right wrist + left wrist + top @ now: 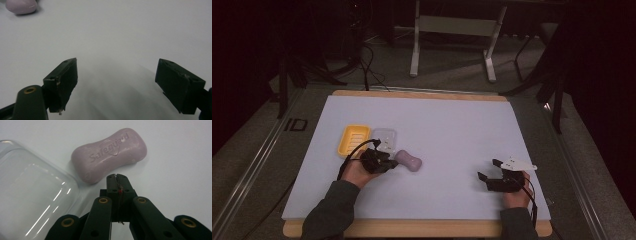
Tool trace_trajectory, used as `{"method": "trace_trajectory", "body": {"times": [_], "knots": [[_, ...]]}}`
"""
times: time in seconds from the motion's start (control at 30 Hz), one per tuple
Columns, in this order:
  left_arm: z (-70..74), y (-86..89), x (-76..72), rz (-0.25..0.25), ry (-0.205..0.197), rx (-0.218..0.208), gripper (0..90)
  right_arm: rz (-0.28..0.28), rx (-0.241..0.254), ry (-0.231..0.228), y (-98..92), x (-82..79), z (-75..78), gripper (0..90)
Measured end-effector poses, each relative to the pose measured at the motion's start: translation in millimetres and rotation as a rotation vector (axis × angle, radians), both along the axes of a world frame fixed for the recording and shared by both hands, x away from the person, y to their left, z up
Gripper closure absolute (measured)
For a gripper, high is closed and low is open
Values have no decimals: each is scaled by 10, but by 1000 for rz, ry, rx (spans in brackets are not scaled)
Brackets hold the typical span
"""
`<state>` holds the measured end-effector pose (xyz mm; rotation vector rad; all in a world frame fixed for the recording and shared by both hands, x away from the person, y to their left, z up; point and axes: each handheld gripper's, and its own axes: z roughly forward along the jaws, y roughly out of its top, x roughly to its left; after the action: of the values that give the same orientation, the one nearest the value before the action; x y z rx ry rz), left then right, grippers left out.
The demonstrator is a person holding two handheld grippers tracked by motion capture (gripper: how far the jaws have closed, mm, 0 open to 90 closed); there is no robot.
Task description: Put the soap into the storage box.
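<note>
The soap bar [109, 155] is pale mauve-pink with faint whitish flecks, and a brand word with a shield outline is pressed into its top in the same colour. The lid [32, 192] beside it is clear and colourless, streaked with white glints. The soap dish [353, 139] is yellow with a ribbed floor. The mat [452, 130] is plain pale lavender-white, without pattern, on a light wooden table [422, 95] edge. The left gripper [117, 176] is black with brass-coloured rivets and a small red dot. The right gripper [117, 75] is also black; its top plate is pale grey-white. The person's sleeves are dark grey-green.
</note>
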<state>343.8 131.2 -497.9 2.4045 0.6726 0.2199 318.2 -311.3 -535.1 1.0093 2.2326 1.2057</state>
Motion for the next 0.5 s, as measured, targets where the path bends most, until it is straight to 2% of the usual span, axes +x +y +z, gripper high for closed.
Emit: {"method": "trace_trajectory", "body": {"times": [0.27,0.37,0.5], "knots": [[-30,-102,11,-32,12,-3,900,1,-1,1,1,1,0,177],[-56,-184,19,-60,18,11,900,1,-2,1,1,1,0,177],[-86,-220,24,-66,19,15,899,2,-2,1,2,1,0,177]]}}
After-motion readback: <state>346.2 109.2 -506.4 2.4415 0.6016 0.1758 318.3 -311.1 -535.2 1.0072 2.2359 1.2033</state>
